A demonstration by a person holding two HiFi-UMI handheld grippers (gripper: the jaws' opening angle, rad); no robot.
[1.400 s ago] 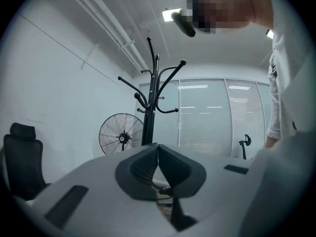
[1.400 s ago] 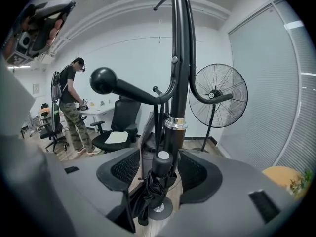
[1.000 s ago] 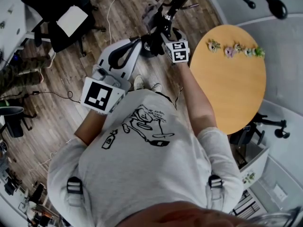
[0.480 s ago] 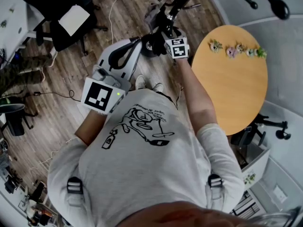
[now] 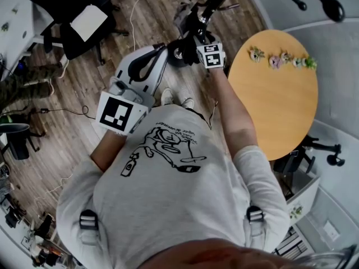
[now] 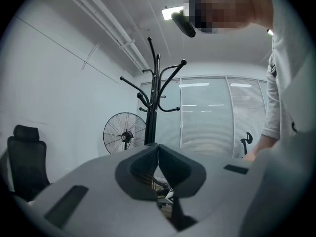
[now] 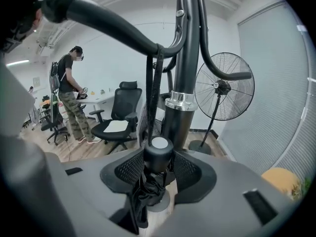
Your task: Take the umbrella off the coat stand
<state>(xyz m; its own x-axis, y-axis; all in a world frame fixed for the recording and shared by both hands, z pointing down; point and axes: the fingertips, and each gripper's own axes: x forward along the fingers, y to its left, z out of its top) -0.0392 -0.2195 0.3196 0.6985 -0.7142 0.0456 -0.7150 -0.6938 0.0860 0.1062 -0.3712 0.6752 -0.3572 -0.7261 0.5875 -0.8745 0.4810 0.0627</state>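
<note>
We keep our left gripper [image 6: 157,157] level with its jaws pressed together on nothing, while our right gripper [image 7: 159,156], jaws just closing, clamps the round handle [image 7: 159,143] of the folded black umbrella [image 7: 147,194], which hangs by its dark strap [image 7: 149,93] from the black metal coat stand [image 7: 186,73] just beyond.

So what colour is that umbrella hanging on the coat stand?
The umbrella is black; clearest in the right gripper view.

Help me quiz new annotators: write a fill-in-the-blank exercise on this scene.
A black ___ hangs by its strap from the coat stand.
The left hand-held gripper is shut and holds ___.
A floor ___ stands near the coat stand.
Flowers lie on the round ___.
Missing: umbrella; nothing; fan; table.
</note>
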